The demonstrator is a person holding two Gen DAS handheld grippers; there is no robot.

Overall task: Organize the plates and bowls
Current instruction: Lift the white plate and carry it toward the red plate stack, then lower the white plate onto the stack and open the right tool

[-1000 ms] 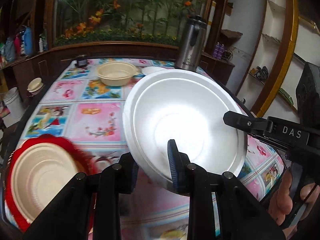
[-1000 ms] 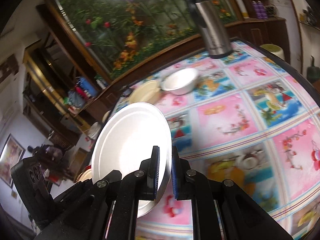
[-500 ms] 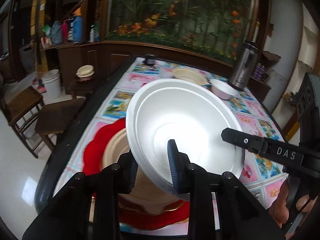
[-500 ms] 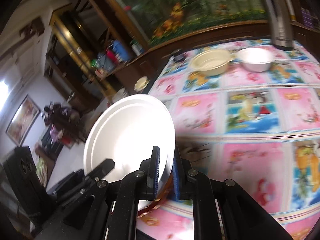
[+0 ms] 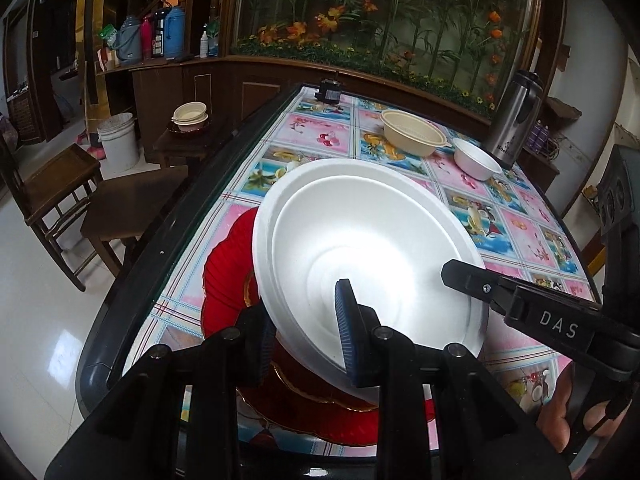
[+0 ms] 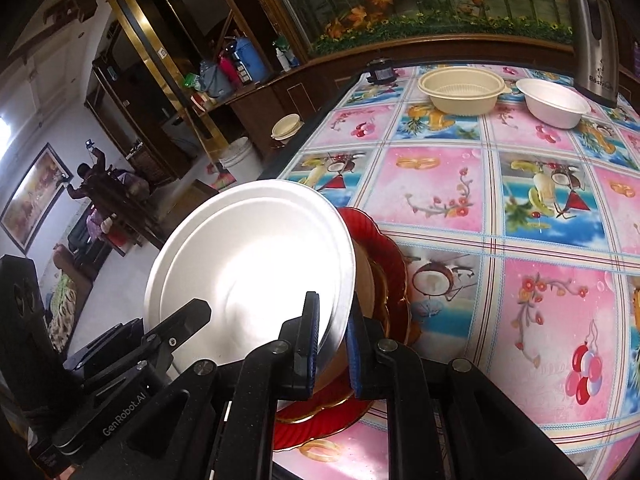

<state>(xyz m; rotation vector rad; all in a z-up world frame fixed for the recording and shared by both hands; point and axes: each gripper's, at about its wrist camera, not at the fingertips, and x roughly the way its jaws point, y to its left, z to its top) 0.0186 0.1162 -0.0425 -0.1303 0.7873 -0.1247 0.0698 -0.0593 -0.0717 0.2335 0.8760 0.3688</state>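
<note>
Foam-white round plate [image 5: 360,248], smooth, pinched by both grippers, over scalloped red plate [image 5: 224,272].

A long table [image 5: 328,136] under a glossy cloth of pink and blue fruit squares serves as the landmark. Beyond its far end, a dark wood cabinet [image 5: 256,80] carries a glass panel of painted flowers and bamboo [image 5: 384,16]. Left of the table stand 2 wooden chairs [image 5: 52,184] on a pale, shiny tiled floor [image 5: 36,320], with a white bucket [image 5: 118,140] farther back. A framed picture [image 6: 32,196] hangs on the white wall beyond.
</note>
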